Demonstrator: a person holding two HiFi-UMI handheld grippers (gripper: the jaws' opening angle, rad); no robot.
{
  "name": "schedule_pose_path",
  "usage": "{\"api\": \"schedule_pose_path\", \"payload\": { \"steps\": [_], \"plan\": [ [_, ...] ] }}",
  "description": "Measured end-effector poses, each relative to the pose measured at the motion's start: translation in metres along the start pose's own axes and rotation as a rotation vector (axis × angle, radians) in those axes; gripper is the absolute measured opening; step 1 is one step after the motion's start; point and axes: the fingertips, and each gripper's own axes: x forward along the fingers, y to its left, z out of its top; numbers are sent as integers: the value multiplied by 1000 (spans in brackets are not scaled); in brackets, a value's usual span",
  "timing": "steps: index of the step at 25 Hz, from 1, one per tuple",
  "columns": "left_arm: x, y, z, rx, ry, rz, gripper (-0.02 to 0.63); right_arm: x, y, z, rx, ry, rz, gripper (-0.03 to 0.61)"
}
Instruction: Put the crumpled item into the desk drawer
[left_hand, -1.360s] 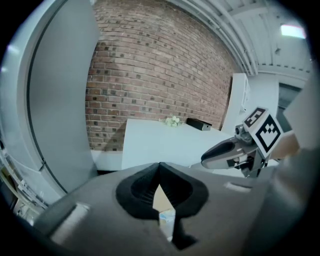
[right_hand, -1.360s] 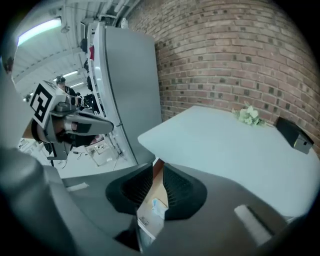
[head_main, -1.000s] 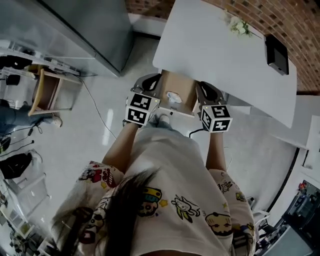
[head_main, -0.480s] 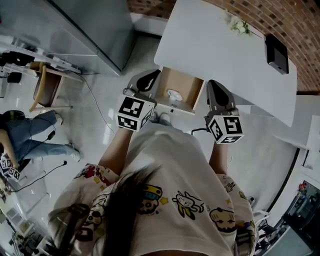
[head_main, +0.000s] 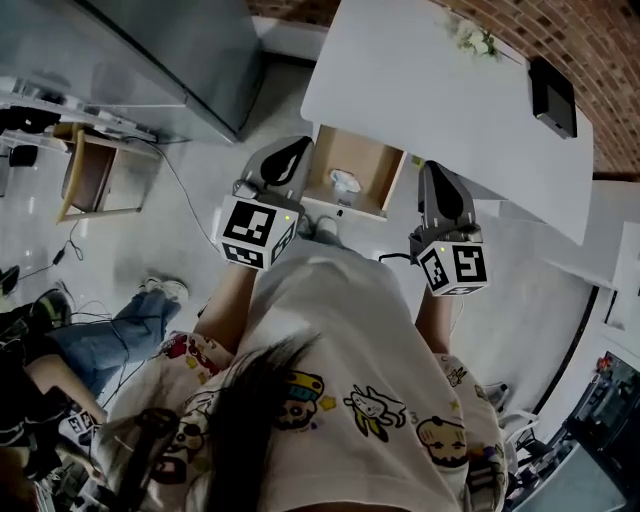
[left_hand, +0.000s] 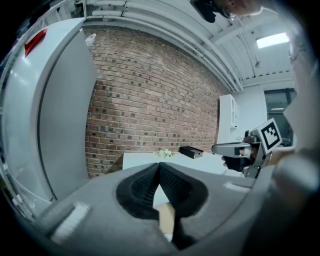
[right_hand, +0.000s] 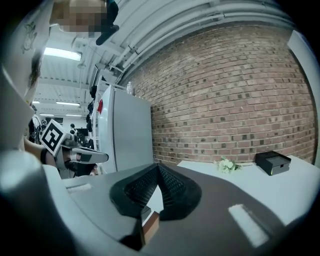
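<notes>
Drawer (head_main: 372, 160) is pulled out from under the white tabletop (head_main: 420, 90), wood inside. The crumpled item, a white wad (head_main: 345, 183), is lying in it, toward the front panel on the person's side.

L gripper (head_main: 288, 158) is just off the drawer's left edge and R gripper (head_main: 433, 178) is off its right edge. Neither is touching the drawer or the wad afaict. Jaws on both are closed, tips pressed together w/ nothing between them. There's just a V-shaped gap lower down, and thru it you can see a bit of the wood.

Other stuff: a little bunch of flowers (head_main: 470, 38) and a black box (head_main: 553, 95) are on the tabletop, well apart from the drawer, over by the brick wall (right_hand: 225, 100). Big grey fridge (head_main: 170, 60) to the left and a wooden chair (head_main: 85, 180) beyond it. Somebody else's legs in jeans (head_main: 110, 335) are on the floor at lower left.
</notes>
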Motion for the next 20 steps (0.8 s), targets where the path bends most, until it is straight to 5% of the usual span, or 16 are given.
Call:
{"api": "schedule_pose_path", "payload": {
  "steps": [20],
  "plan": [
    [4, 10, 6, -2, 7, 5, -3, 17, 8, -6, 32, 40, 26, 9]
  ]
}}
